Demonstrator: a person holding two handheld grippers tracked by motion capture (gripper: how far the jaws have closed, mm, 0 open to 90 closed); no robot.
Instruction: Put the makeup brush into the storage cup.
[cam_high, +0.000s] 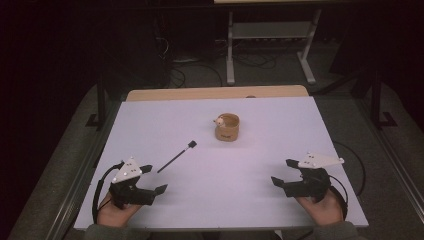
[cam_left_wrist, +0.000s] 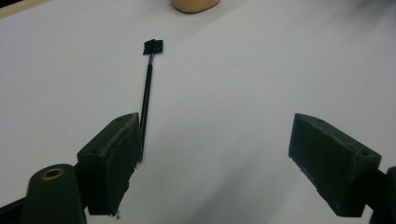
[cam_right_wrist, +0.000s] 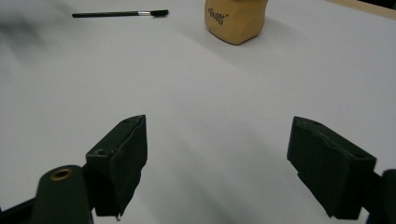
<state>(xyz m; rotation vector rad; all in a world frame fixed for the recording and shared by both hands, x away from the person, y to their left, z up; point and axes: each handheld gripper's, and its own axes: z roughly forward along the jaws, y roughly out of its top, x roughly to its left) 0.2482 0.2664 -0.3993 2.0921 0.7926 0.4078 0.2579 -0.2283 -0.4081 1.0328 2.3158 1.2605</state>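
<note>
A thin black brush (cam_high: 176, 158) with a small black head lies flat on the white table (cam_high: 270, 150), left of centre. A tan cup (cam_high: 227, 127) stands upright beyond it, with something small and pale at its rim. My left gripper (cam_high: 153, 179) rests open near the front left edge, its jaws empty. In the left gripper view the brush (cam_left_wrist: 147, 91) runs from beside the left jaw toward the cup (cam_left_wrist: 194, 4). My right gripper (cam_high: 283, 172) sits open at the front right, holding nothing. The right gripper view has the cup (cam_right_wrist: 236, 18) and brush (cam_right_wrist: 119, 14) far ahead.
A strip of wood (cam_high: 215, 93) borders the table's far edge. Behind it, on the dark floor, stand the legs of a grey metal frame (cam_high: 230, 55) with loose cables. The white surface between the grippers and the cup is bare.
</note>
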